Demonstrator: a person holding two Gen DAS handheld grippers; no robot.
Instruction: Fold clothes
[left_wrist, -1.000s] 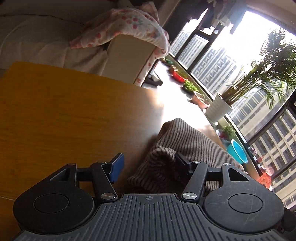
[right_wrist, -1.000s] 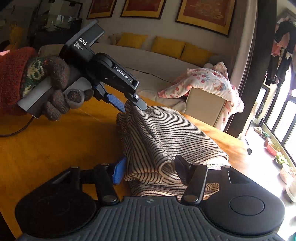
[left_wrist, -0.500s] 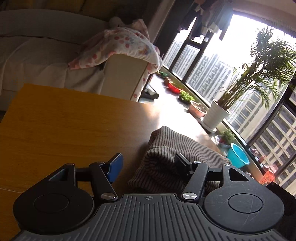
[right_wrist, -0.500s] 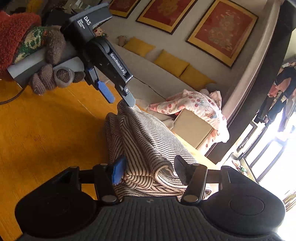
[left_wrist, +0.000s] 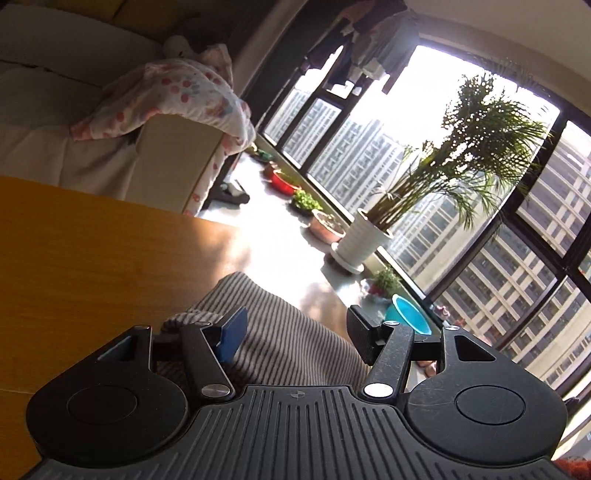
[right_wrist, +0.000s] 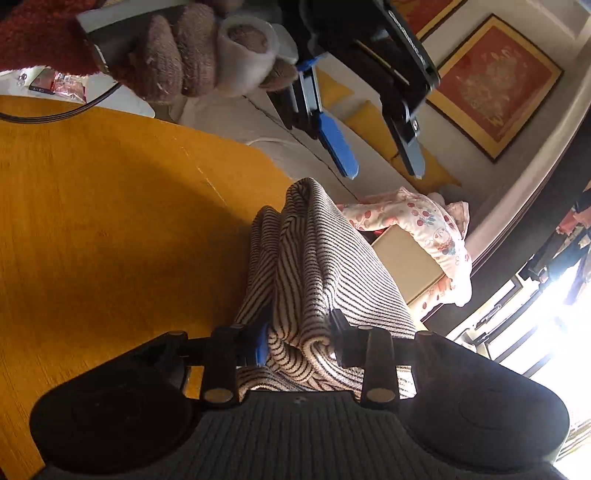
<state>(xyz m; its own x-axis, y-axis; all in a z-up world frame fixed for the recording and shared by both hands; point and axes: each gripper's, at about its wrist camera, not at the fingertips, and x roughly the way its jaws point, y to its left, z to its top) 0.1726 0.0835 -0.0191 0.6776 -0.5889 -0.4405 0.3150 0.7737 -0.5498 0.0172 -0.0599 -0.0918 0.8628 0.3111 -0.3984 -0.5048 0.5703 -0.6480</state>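
Pinching the folded sweater (right_wrist: 325, 266) to carry it, the right gripper (right_wrist: 299, 338) grips while the left gripper (right_wrist: 384, 155) hangs spread above, free.

My left wrist camera sits low behind the left tool (left_wrist: 293, 328), close over the striped garment (left_wrist: 280, 332), facing across the surface (left_wrist: 92, 251) toward the windows. My right wrist camera looks along the right tool (right_wrist: 297, 338), tilted up toward the sofa wall. Both views share the garment, the surface and the floral cloth (left_wrist: 173, 96); the right view also catches the left tool (right_wrist: 384, 166).
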